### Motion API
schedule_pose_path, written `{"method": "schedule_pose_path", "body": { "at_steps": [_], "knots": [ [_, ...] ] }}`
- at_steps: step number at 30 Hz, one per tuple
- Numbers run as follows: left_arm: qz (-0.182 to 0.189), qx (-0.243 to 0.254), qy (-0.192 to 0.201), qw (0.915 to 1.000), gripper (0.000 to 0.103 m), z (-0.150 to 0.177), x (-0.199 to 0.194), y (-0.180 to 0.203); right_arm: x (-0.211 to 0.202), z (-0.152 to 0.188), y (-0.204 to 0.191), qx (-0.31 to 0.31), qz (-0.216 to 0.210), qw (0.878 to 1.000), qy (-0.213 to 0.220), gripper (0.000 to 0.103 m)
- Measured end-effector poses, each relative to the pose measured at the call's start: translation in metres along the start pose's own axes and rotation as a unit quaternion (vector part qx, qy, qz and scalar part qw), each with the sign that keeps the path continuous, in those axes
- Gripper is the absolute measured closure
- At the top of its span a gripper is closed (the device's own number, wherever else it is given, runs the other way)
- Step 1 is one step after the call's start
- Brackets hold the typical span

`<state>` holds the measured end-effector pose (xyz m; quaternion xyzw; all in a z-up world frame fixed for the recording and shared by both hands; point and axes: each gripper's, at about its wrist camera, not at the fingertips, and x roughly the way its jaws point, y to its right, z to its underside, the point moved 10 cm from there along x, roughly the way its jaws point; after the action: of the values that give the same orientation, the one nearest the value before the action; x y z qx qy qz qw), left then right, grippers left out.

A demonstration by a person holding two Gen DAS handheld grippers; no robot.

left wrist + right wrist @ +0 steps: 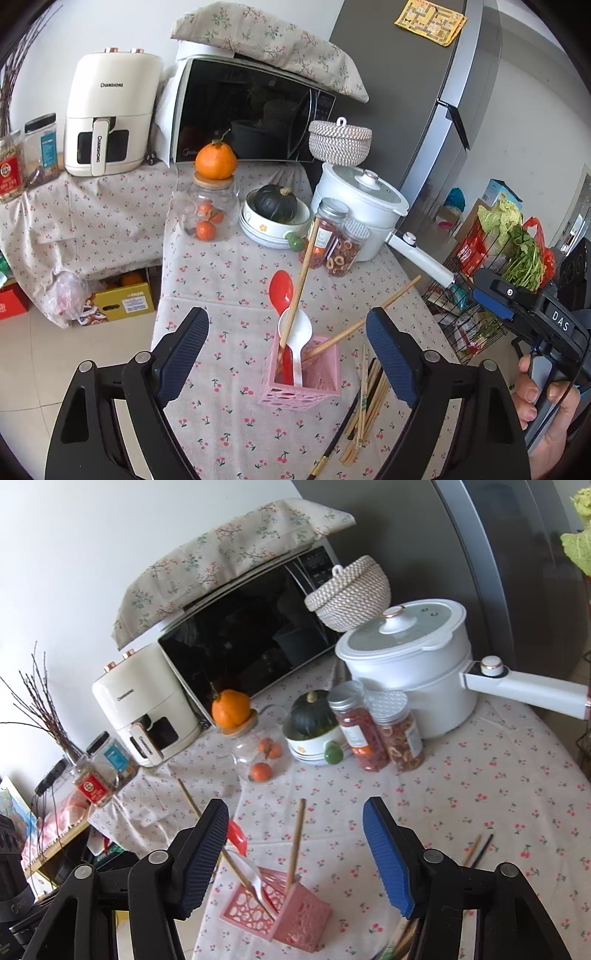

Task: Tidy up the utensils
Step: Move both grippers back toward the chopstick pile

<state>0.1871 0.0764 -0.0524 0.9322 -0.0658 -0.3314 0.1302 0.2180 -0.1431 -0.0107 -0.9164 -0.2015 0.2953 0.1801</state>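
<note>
Left gripper (pixel 286 354) spread wide, nothing between the fingers, hovering over the cherry-print tablecloth (pixel 229 273). Pink holder (pixel 301 373) upright directly ahead, sitting between the 2 fingertips in view and below them. Inside it: red spoon (pixel 281 290) and white spoon (pixel 296 328) bowls-up, plus 2 wooden chopsticks, 1 leaning away toward the jars (pixel 301 273), 1 tilted out toward the right finger (pixel 364 321). Loose chopstick pile (pixel 367 398) flat on the cloth just beside the holder, partly under the right finger; 1 dark chopstick (pixel 340 439) at its near edge. Right gripper (pixel 295 856) also wide, gripping nothing, angled down at the same holder (pixel 286 908), which lies low between its fingers, nearer the left one. 2 more chopstick tips (pixel 478 849) on the cloth past the right finger. Farther ahead of both: 2 spice jars (pixel 334 240), white pot (pixel 364 206), squash bowl (pixel 275 218), glass jar of oranges (pixel 210 210), microwave (pixel 251 110).
</note>
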Motion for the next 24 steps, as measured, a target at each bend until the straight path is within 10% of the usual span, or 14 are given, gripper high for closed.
{"method": "schedule_pose_path", "body": {
  "at_steps": [12,24],
  "knots": [
    [-0.030,0.008,-0.138,0.9900,0.009,0.078,0.038,-0.018,0.014,0.051,0.087,0.019,0.120,0.987,-0.101,0.014],
    [-0.029,0.038,-0.197,0.9791,0.009,0.124,0.060,0.004,0.059,0.127,0.164,0.059,0.224,0.944,-0.237,0.014]
  ]
}}
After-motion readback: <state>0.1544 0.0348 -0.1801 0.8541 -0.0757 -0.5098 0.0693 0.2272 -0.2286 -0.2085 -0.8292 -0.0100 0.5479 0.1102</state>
